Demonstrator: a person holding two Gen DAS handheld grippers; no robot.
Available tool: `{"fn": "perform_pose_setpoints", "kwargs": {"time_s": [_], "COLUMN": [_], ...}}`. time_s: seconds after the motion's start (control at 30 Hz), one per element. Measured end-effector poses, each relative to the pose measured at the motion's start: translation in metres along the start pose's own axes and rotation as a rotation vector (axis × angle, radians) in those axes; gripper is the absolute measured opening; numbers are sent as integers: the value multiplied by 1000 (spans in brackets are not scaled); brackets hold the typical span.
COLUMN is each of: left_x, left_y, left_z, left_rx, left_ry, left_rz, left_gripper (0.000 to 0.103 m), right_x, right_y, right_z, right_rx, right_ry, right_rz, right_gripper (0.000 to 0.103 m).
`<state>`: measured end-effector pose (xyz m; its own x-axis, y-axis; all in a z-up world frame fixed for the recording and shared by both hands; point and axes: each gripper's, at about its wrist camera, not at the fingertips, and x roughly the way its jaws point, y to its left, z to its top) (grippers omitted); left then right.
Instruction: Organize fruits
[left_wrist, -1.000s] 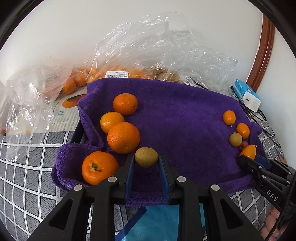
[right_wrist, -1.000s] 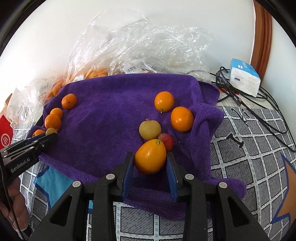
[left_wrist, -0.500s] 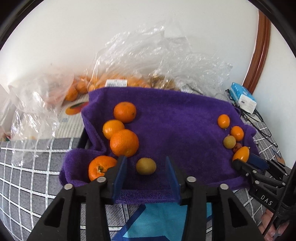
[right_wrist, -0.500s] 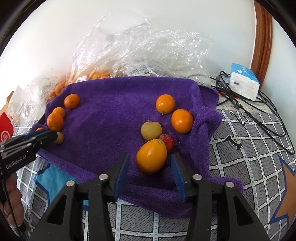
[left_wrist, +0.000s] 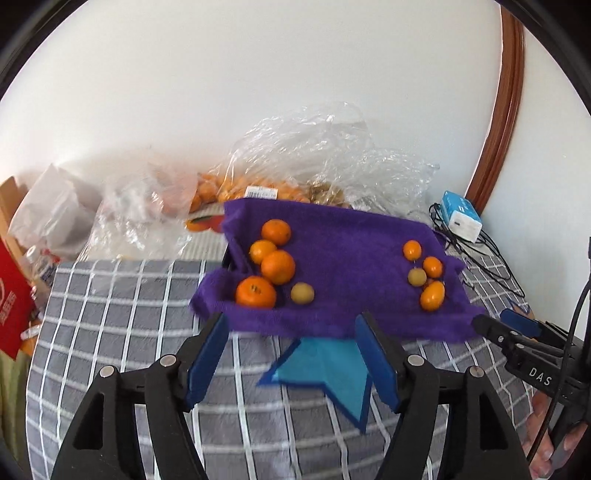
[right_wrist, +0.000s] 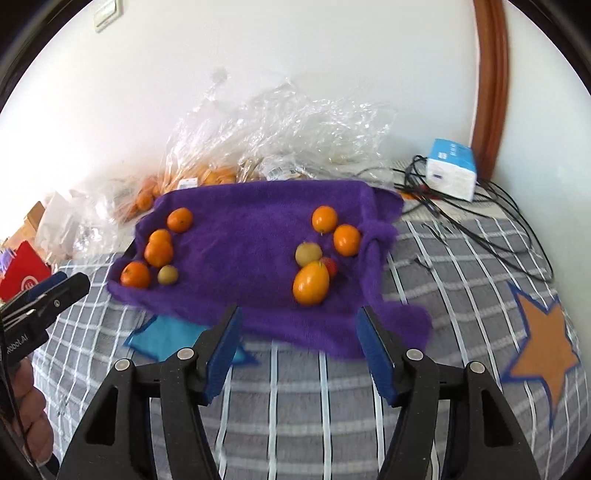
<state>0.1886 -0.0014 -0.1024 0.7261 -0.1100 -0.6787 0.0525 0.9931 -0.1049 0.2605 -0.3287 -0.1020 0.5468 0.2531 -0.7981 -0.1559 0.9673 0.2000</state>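
Observation:
A purple towel (left_wrist: 343, 258) (right_wrist: 251, 240) lies on the grey checked cloth. On its left side sit several oranges (left_wrist: 277, 266) (right_wrist: 159, 253) and a small yellow-brown fruit (left_wrist: 302, 293) (right_wrist: 167, 275). On its right side lie two small oranges (right_wrist: 346, 240), a pale round fruit (right_wrist: 308, 253), a red strawberry (right_wrist: 330, 266) and an oval orange fruit (left_wrist: 432, 295) (right_wrist: 311, 282). My left gripper (left_wrist: 291, 336) hangs above the towel's near edge, jaws opening, nothing between them. My right gripper (right_wrist: 298, 328) is likewise back from the oval fruit, jaws opening and empty.
Clear plastic bags (left_wrist: 317, 162) (right_wrist: 280, 136) holding more oranges lie behind the towel against the white wall. A blue-white box (right_wrist: 450, 168) and black cables (right_wrist: 491, 221) sit at the back right. A red box (left_wrist: 13, 295) stands at the left. A hand (right_wrist: 29, 417) holds the left gripper.
Both grippers let go of their fruit, opened wider and drew up and back. The yellow-brown fruit and the oval orange fruit now rest on the towel.

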Motion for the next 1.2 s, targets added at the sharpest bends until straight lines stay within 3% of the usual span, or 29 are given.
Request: {"fn": "perform_pose_setpoints", "kwargs": {"time_s": [0.33,0.47,0.6,0.73,1.2], "left_x": [-70,-100,-124,-142,-159], "left_y": [-3,-8,-16,-25,-36], "left_z": [-41,-45,-47,-51,-60], "left_rx": [21,30,47,70,62], "left_ry": [-35,-70,-111,-137,-159], "left_rz": [49,51,54,64,73], "left_gripper": [78,83,93,97,99], "right_x": [-82,-113,-141,-166,-190], "right_y": [11,15,15,8,3], "right_z": [-45,-55,-62,-63,-77], "right_rx": [9,-9,-7,30,23], "right_ry": [-53,-117,-157,-199,-224], "right_rz": [-87,-80,-90,-117,-146], "right_gripper": [65,84,90,99,102]}}
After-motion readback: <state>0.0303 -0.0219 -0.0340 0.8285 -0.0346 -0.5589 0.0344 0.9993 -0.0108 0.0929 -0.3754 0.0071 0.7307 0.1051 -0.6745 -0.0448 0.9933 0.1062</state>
